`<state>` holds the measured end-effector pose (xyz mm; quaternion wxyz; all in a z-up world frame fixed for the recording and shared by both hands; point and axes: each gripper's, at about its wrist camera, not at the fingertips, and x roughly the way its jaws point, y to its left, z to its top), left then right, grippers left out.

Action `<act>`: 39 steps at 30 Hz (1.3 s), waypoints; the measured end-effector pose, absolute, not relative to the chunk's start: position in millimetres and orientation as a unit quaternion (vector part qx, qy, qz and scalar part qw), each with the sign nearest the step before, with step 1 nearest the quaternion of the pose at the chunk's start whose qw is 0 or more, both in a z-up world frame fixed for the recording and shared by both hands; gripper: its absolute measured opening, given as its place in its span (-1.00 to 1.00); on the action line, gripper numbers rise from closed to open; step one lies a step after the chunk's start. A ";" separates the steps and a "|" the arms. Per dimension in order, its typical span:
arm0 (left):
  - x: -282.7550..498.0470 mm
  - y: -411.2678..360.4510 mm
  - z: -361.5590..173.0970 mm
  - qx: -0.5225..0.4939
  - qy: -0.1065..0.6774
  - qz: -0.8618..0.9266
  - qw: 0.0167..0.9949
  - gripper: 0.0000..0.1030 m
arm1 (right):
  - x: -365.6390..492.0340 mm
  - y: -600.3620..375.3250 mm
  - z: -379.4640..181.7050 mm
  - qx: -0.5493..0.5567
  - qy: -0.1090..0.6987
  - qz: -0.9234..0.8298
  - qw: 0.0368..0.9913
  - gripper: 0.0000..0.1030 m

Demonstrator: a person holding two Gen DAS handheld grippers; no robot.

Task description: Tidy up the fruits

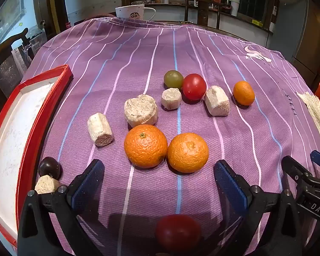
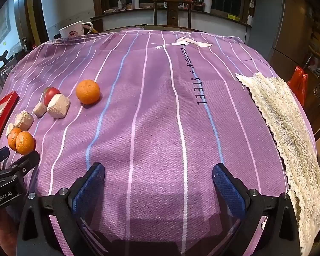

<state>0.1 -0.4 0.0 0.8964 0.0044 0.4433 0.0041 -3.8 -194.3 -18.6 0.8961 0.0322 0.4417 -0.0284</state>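
Purple striped cloth (image 1: 138, 64) covers the tabletop, with a dim room, a chair and a shelf of bottles behind it and a white cartoon mug (image 1: 131, 11) at the far edge. Taking the red-rimmed white tray (image 1: 42, 115) as the landmark: it lies at the cloth's left side, and every fruit sits outside it on the cloth. Just beside its near rim are a dark plum (image 1: 49, 167) and a pale cut chunk (image 1: 46, 184). Further right of the tray lie two large oranges (image 1: 145, 145) touching each other, with more pale chunks (image 1: 100, 129) behind them. Beyond those, a green grape (image 1: 173, 79) touches a red tomato (image 1: 194, 86), and a small orange (image 1: 243, 92) sits farthest from the tray. A second red tomato (image 1: 178, 232) lies close under the left gripper (image 1: 159, 177), whose fingers stand wide apart with nothing between the pads. The right gripper (image 2: 159, 177) hangs over bare cloth well right of the tray, its fingers equally wide and holding nothing. A cream towel (image 2: 288, 128) drapes along the cloth's right edge.
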 end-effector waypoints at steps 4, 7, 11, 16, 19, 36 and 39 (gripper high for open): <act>0.1 -0.2 -0.1 -0.003 0.445 0.001 0.896 1.00 | -3.2 -192.6 -17.8 0.031 0.439 -0.029 0.897 1.00; -0.7 0.8 -0.8 -0.002 0.444 0.002 0.896 1.00 | -2.9 -194.0 -17.9 0.035 0.439 -0.027 0.898 1.00; 1.3 -2.3 2.6 0.001 0.449 0.002 0.894 1.00 | -2.3 -188.2 -13.7 0.024 0.440 -0.032 0.897 1.00; 0.5 -1.1 1.2 0.001 0.449 0.002 0.893 1.00 | -2.2 -195.1 -15.7 0.026 0.443 -0.031 0.896 1.00; 0.7 -1.3 1.2 0.001 0.450 0.002 0.893 1.00 | -2.5 -195.6 -16.3 0.025 0.442 -0.032 0.896 1.00; 11.9 7.0 6.4 -0.032 0.507 -0.002 0.861 1.00 | 0.8 -198.4 -16.4 0.025 0.459 -0.021 0.888 1.00; 3.1 12.0 19.4 -0.056 0.505 0.016 0.861 0.99 | 1.5 -198.4 -16.3 0.027 0.466 -0.019 0.884 1.00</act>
